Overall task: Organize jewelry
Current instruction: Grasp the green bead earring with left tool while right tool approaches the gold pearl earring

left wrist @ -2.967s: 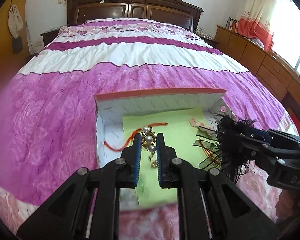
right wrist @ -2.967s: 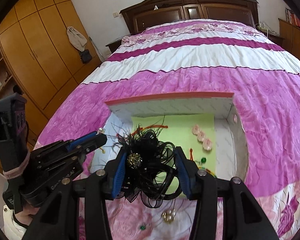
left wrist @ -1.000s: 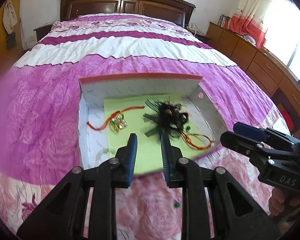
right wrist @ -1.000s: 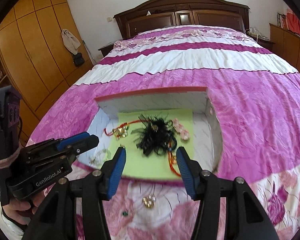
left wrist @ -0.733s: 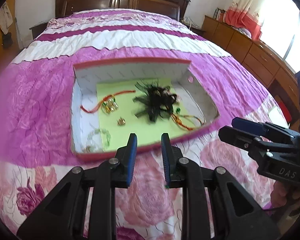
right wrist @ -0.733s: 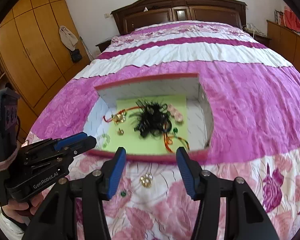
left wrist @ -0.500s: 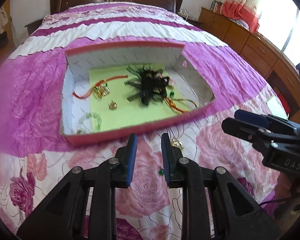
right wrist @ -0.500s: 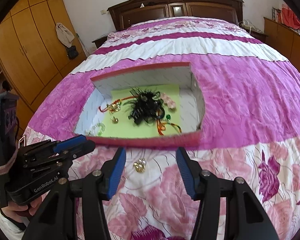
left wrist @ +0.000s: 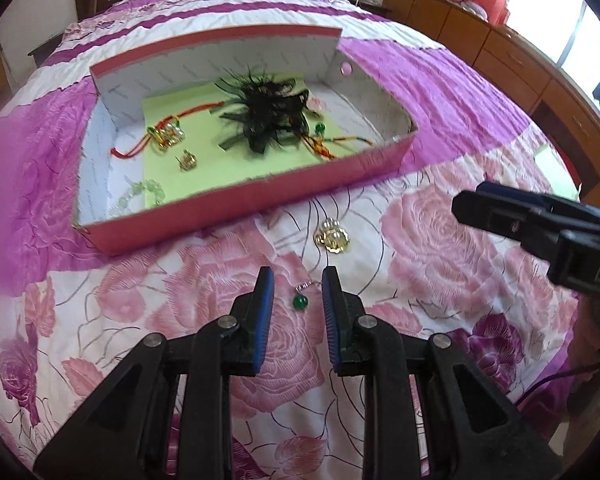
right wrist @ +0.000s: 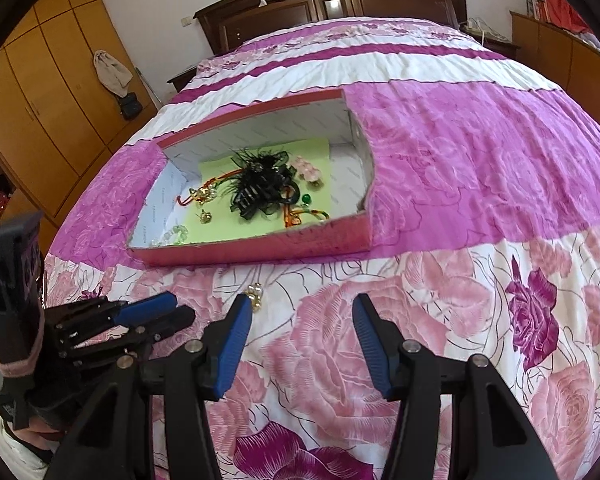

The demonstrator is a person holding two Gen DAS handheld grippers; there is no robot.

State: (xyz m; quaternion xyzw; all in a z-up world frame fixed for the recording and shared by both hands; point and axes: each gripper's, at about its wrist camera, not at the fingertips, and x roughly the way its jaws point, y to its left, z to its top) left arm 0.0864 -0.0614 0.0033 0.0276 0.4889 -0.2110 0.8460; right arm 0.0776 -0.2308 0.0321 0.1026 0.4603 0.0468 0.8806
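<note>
An open pink box point(left wrist: 220, 208) point(right wrist: 260, 250) with a green lining lies on the bed. Inside it are a black feather hair clip point(left wrist: 268, 108) point(right wrist: 260, 186), red cord bracelets point(left wrist: 196, 116), a small gold earring point(left wrist: 187, 160) and a clear bead bracelet point(left wrist: 140, 194). In front of the box, on the rose bedspread, lie a gold ornament point(left wrist: 332, 236) point(right wrist: 256, 295) and a green bead earring point(left wrist: 300, 301). My left gripper point(left wrist: 297, 280) point(right wrist: 180, 309) hovers narrowly open with the green bead between its fingers, untouched. The right gripper point(right wrist: 302, 310) point(left wrist: 470, 198) is open and empty, beside the gold ornament.
A dark wooden headboard point(right wrist: 332, 0) stands at the far end of the bed. Orange wardrobes point(right wrist: 40, 80) line the left side, and a low wooden dresser point(left wrist: 520, 60) runs along the right. A hand with a pink cuff point(right wrist: 16, 372) holds the left gripper.
Both grippers have drawn back from the box toward the near end of the bed and dropped lower. The gold ornament and green bead earring came into the left wrist view.
</note>
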